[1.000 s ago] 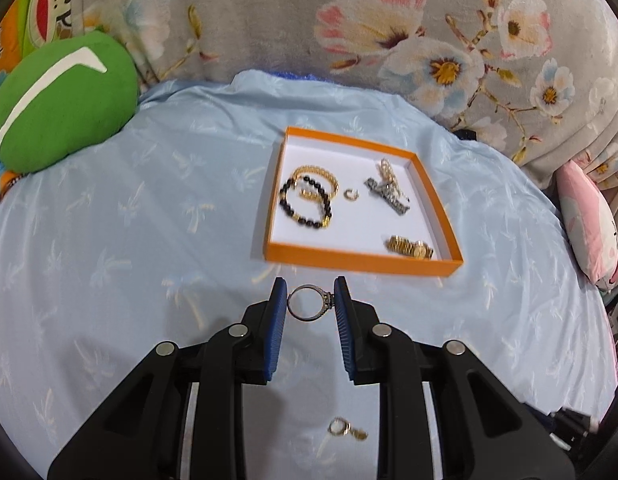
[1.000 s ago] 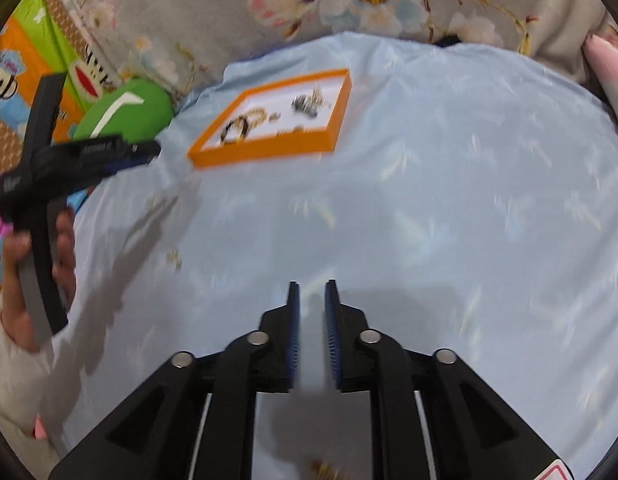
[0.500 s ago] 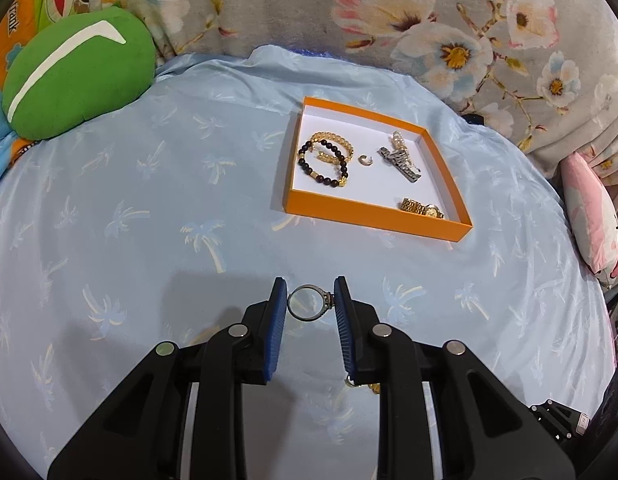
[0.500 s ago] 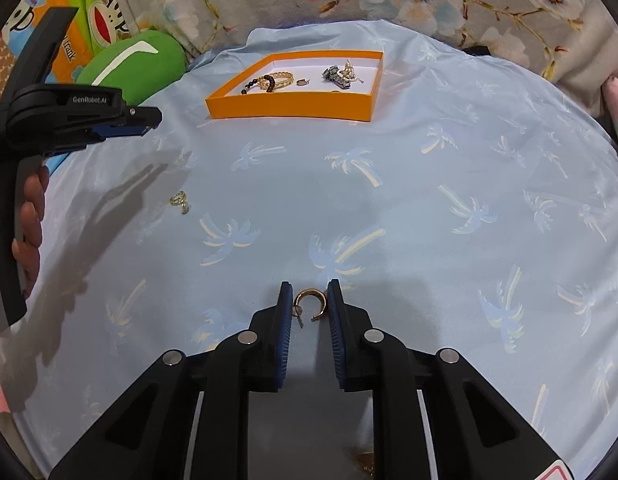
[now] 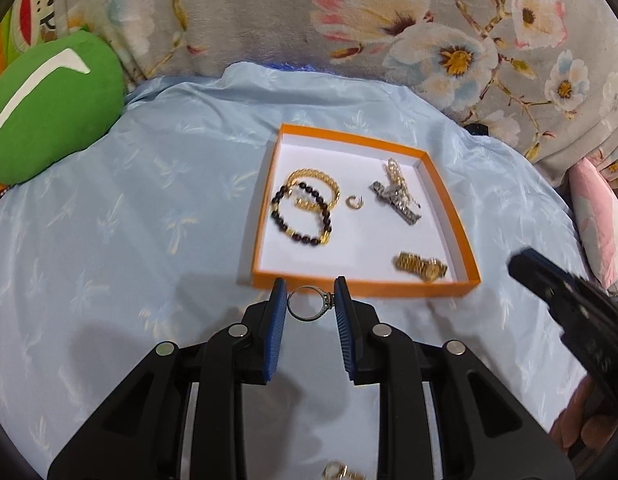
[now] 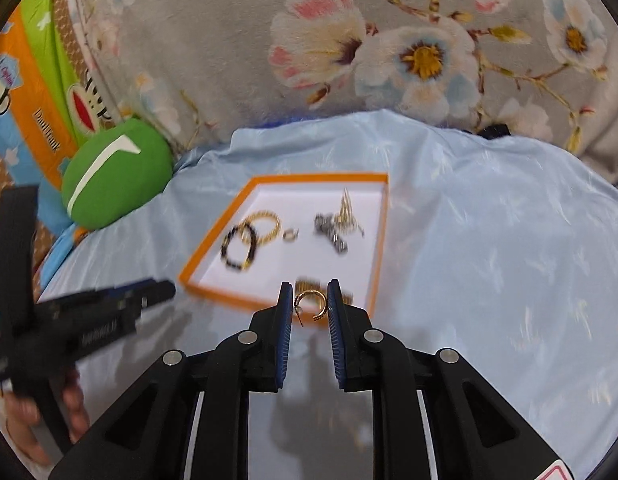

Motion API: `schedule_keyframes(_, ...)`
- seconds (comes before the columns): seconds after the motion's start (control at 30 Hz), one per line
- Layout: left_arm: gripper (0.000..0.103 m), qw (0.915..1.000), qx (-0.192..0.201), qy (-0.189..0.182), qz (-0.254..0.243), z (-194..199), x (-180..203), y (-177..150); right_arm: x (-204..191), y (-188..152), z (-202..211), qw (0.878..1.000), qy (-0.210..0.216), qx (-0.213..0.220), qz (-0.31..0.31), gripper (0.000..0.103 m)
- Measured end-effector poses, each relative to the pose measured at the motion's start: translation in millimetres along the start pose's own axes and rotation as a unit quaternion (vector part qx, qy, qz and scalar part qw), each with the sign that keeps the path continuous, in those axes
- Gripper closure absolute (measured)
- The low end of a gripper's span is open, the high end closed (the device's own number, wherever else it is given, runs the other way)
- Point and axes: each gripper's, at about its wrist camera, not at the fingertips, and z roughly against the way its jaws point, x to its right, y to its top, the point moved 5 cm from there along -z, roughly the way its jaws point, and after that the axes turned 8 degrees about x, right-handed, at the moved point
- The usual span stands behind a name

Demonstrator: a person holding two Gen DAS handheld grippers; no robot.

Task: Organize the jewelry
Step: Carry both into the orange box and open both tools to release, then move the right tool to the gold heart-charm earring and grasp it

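Thin metal ring pinched in left gripper's ribbed jaws; right gripper's clamp open gold hoop

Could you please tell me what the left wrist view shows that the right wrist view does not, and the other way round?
Only the left wrist view shows the left gripper shut on a silver ring, a loose gold piece on the cloth below it, and a pink pillow.

Only the right wrist view shows the right gripper shut on a gold hoop earring, and a cartoon-print cushion.

Both show the orange tray of jewelry, the green pillow, the blue cloth and the floral fabric.
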Motion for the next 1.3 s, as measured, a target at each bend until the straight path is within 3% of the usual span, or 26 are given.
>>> schedule_keyframes(0.2, 0.079, 0.9999, -0.005, 0.006, -0.008, -42.7, 9.7, 20.2, 6.1, 14.2, -58.7, 1.0, -0.014, -0.011, -0.009, 0.086)
schedule_keyframes(0.33, 0.079, 0.9999, -0.006, 0.009, -0.013, -62.9, 15.3, 29.3, 12.8, 17.0, -70.0, 1.0, -0.02, -0.004, -0.021, 0.084)
schedule_keyframes(0.4, 0.072, 0.9997, -0.005, 0.017, -0.018, -67.3, 18.3, 32.2, 14.5, 18.9, -67.6, 1.0, -0.018, -0.001, -0.026, 0.083)
schedule_keyframes(0.47, 0.057, 0.9995, 0.0, 0.023, -0.02, -66.2, 20.0, 34.0, 13.7, 19.2, -62.8, 1.0, -0.02, 0.003, -0.023, 0.083)
schedule_keyframes(0.5, 0.056, 0.9995, 0.003, 0.023, -0.019, -64.4, 20.5, 34.2, 13.1, 19.1, -59.8, 1.0, -0.02, 0.005, -0.021, 0.083)
schedule_keyframes(0.7, 0.056, 0.9997, 0.005, 0.018, -0.015, -46.1, 23.5, 31.9, 6.2, 15.2, -27.4, 1.0, -0.011, 0.013, -0.024, 0.082)
schedule_keyframes(0.9, 0.056, 0.9998, 0.012, 0.011, -0.012, -0.3, 17.4, 16.9, -4.4, -2.8, 31.6, 1.0, -0.014, 0.025, -0.009, 0.076)
schedule_keyframes(1.3, 0.054, 0.9991, -0.032, 0.028, -0.001, 80.0, -27.9, -86.4, 15.0, -121.1, 145.0, 0.998, -0.047, -0.032, -0.04, 0.071)
